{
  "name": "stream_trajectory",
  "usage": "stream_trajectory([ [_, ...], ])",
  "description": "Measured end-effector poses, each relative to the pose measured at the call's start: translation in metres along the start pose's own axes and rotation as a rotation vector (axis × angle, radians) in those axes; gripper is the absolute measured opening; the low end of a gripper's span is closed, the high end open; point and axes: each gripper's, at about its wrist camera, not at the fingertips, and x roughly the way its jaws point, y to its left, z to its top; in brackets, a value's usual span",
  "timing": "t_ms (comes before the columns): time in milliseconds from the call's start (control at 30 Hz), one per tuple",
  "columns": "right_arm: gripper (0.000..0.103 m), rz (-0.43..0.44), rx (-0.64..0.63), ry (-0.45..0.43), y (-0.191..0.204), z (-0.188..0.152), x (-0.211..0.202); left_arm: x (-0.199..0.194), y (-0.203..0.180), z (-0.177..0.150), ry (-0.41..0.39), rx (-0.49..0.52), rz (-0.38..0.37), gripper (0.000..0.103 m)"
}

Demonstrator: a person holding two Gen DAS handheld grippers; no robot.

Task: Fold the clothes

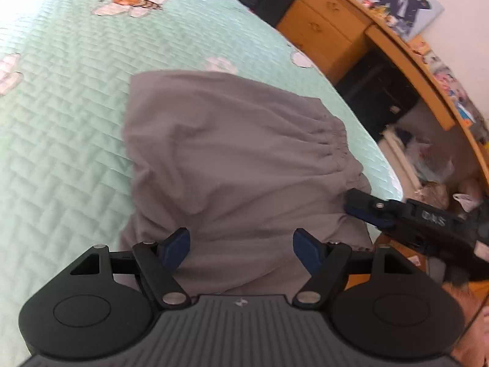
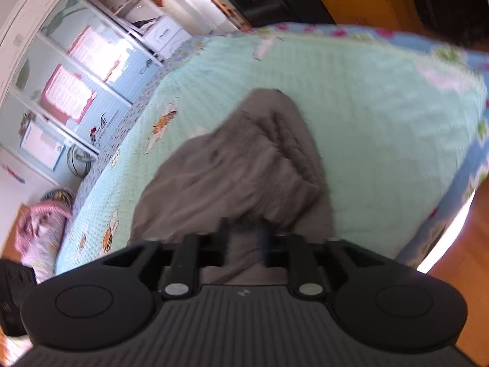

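Left wrist: left gripper (image 1: pixel 241 249) fingers wide apart, empty over grey pants (image 1: pixel 232 165) on bed (image 1: pixel 61 107); right gripper (image 2: pixel 244 232) pinches cloth — lift evenly, keep edges aligned.

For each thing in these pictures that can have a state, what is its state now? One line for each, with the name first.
grey garment: lying on the bed, rumpled, elastic waistband gathered, not neatly folded.
left gripper: open, fingers spread over the garment's near edge.
right gripper: shut on the grey garment, cloth pinched between its fingers.
quilted bedspread: spread flat over the bed.
wooden drawers: closed.
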Motion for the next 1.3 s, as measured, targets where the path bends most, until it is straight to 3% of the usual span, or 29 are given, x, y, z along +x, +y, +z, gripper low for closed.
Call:
stream_trajectory([
  [67, 0.058, -0.062, -0.093, -0.01, 0.021, -0.002, -0.007, -0.014, -0.007, -0.001, -0.003, 0.029, 0.07, 0.077],
  [133, 0.069, -0.132, -0.178, -0.002, 0.043, -0.001, -0.009, -0.031, -0.013, -0.005, -0.018, 0.062, 0.167, 0.077],
  [267, 0.072, -0.221, -0.249, 0.049, 0.07, 0.0, -0.013, -0.045, -0.019, -0.004, 0.027, 0.041, 0.344, 0.077],
  [333, 0.074, -0.255, -0.271, 0.075, 0.08, 0.001, -0.017, -0.048, -0.018, 0.0, 0.073, 0.011, 0.391, 0.077],
  [433, 0.081, -0.307, -0.304, 0.113, 0.096, 0.001, -0.022, -0.056, -0.022, 0.004, 0.099, -0.017, 0.392, 0.077],
  [700, 0.081, -0.443, -0.39, 0.209, 0.134, 0.001, -0.035, -0.055, -0.039, 0.016, 0.187, -0.045, 0.425, 0.077],
  [800, 0.081, -0.481, -0.428, 0.229, 0.137, -0.001, -0.034, -0.048, -0.043, 0.017, 0.239, -0.05, 0.394, 0.077],
  [1033, 0.081, -0.484, -0.446, 0.279, 0.137, -0.001, -0.029, -0.036, -0.055, 0.01, 0.295, -0.026, 0.378, 0.077],
  [1300, 0.081, -0.477, -0.446, 0.289, 0.137, -0.001, -0.026, -0.038, -0.053, 0.01, 0.286, -0.042, 0.382, 0.077],
])
